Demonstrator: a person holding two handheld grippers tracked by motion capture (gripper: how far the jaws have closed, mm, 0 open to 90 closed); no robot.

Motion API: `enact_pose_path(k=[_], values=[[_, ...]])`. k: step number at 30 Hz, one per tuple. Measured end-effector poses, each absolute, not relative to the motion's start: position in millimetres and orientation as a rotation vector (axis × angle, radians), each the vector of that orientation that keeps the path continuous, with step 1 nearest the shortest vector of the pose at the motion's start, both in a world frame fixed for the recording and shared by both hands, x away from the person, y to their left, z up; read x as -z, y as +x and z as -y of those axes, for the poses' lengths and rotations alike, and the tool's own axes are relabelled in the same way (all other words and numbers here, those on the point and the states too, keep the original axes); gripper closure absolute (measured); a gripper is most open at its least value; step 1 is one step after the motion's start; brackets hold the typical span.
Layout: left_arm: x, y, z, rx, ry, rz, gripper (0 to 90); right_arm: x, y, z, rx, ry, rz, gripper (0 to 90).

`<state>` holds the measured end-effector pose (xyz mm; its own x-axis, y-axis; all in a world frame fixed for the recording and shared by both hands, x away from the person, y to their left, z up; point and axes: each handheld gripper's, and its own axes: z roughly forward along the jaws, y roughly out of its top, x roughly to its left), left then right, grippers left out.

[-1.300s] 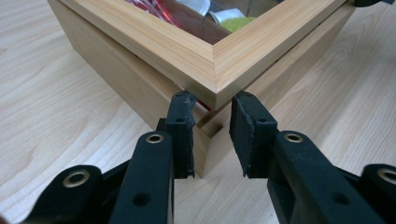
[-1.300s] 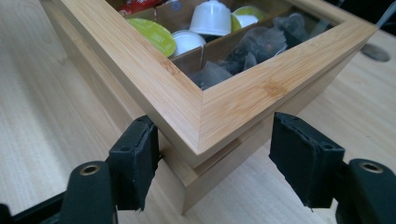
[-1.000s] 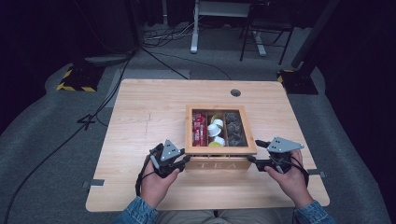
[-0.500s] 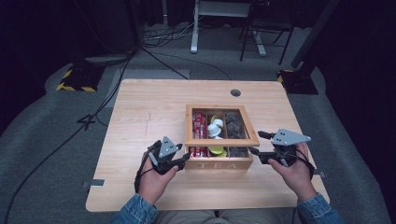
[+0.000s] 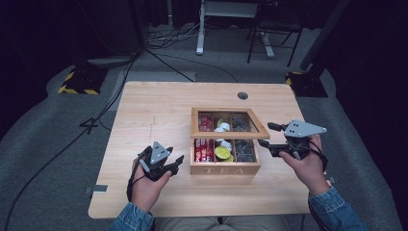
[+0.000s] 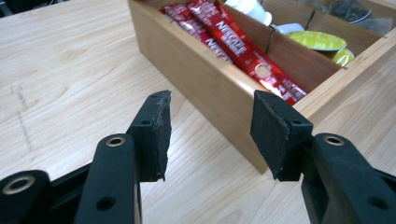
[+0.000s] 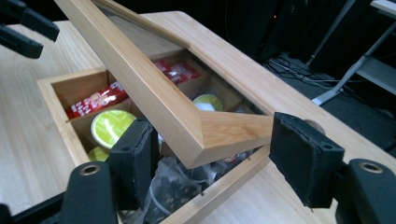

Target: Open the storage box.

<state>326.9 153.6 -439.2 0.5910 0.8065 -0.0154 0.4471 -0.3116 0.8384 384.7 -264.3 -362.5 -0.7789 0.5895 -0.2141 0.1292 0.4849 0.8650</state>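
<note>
A wooden tea box (image 5: 225, 168) stands on the table's near middle. Its glass-paned lid (image 5: 226, 136) is tilted up at the front. My right gripper (image 5: 266, 134) is open at the box's right side, and the lid's front corner (image 7: 205, 135) lies between its jaws, resting over the lower one. Inside are red sachets (image 5: 203, 149), yellow-green capsules (image 7: 109, 126) and dark tea bags (image 7: 173, 186). My left gripper (image 5: 179, 163) is open and holds nothing, just left of the box's front left corner (image 6: 261, 163). The sachets (image 6: 233, 46) show past that wall.
The light wooden table (image 5: 154, 110) has a cable hole (image 5: 242, 95) at the back. Bare tabletop lies left of the box. Beyond the table are floor cables, a yellow-black striped base (image 5: 77, 82) and desk legs (image 5: 199, 48).
The lid has risen from flat to tilted up at the front. My right gripper moved in and up under the lid's corner. The left gripper stayed by the box's front left corner.
</note>
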Motion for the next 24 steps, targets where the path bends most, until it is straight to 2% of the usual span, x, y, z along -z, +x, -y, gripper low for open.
enact_pose_path(k=[13, 24], values=[[447.1, 318.1, -177.2, -0.532, 1.931, -1.081, 48.6, 338.1, 408.6, 260.8, -1.309, 0.554, -2.26, 45.3], [453.1, 317.9, -192.5, -0.552, 1.911, -1.136, 48.8, 319.6, 430.8, 258.1, -1.379, 0.553, -2.229, 48.7]])
